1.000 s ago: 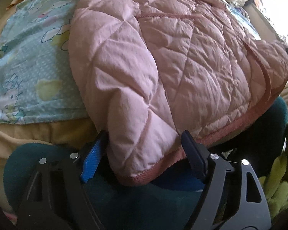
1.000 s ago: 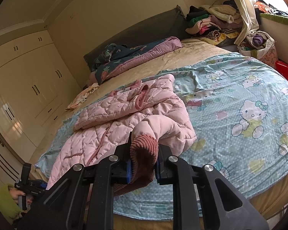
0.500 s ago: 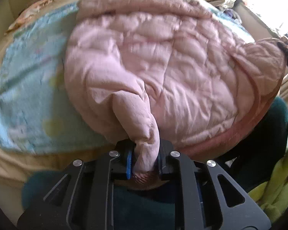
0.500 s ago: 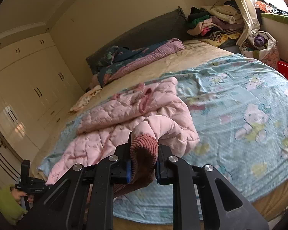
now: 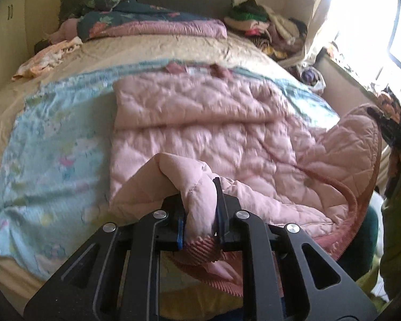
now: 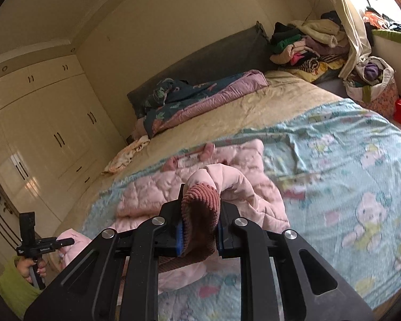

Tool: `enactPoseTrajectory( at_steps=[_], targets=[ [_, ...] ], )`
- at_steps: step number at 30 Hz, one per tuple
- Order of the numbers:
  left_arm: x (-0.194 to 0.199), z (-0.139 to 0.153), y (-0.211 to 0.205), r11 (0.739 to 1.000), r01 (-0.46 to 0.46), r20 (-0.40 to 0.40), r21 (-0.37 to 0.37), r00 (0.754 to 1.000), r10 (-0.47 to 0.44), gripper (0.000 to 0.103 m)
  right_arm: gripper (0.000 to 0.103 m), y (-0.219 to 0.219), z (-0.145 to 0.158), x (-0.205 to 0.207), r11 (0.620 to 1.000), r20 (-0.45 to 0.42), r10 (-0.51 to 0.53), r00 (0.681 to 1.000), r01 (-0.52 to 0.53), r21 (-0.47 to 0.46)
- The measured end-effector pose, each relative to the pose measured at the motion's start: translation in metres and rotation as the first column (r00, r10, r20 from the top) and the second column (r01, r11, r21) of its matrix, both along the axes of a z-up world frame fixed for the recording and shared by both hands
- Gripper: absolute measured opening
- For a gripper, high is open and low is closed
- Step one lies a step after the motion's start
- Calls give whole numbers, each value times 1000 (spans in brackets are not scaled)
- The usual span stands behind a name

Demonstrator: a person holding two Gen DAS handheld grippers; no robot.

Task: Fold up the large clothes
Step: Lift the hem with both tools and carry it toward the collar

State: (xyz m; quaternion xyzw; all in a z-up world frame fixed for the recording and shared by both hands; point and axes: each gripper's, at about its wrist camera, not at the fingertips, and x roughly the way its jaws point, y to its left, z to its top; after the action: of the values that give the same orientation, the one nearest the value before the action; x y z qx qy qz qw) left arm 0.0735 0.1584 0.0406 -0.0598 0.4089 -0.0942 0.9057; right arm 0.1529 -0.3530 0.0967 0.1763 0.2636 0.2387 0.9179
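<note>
Left gripper (image 5: 199, 210) clamped tight on a bunched fold of the pink quilted jacket (image 5: 205, 123) near its ribbed hem. Right gripper (image 6: 199, 215) pinched on the jacket's ribbed cuff (image 6: 199, 198), sleeve looped up behind it. Beyond, rest of jacket spread across the blue cartoon sheet (image 6: 334, 165) on the bed (image 5: 157, 50). Farther back, a folded quilt (image 6: 200, 93) against the headboard, a heap of clothes (image 6: 307, 42) in the corner, wardrobe (image 6: 40, 123) along the wall.

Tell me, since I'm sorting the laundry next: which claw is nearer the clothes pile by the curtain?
Right, likely. The right claw grips the jacket on the clothes pile's side; the left claw grips its opposite hem corner.
</note>
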Motion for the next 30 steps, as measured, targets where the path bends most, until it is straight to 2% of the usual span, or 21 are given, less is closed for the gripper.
enactPoseTrajectory(
  at_steps=[9, 22, 30],
  targets=[
    [40, 32, 17, 999, -28, 40, -40, 999, 30, 10, 16, 14, 35, 42, 1000, 15, -10, 1000, 10, 8],
    [83, 86, 31, 997, -57, 121, -43, 991, 62, 10, 16, 11, 57, 84, 997, -2, -55, 998, 56, 55],
    [105, 89, 51, 991, -104, 108, -81, 988, 113, 11, 16, 14, 67, 106, 997, -18, -61, 998, 62, 47]
  ],
)
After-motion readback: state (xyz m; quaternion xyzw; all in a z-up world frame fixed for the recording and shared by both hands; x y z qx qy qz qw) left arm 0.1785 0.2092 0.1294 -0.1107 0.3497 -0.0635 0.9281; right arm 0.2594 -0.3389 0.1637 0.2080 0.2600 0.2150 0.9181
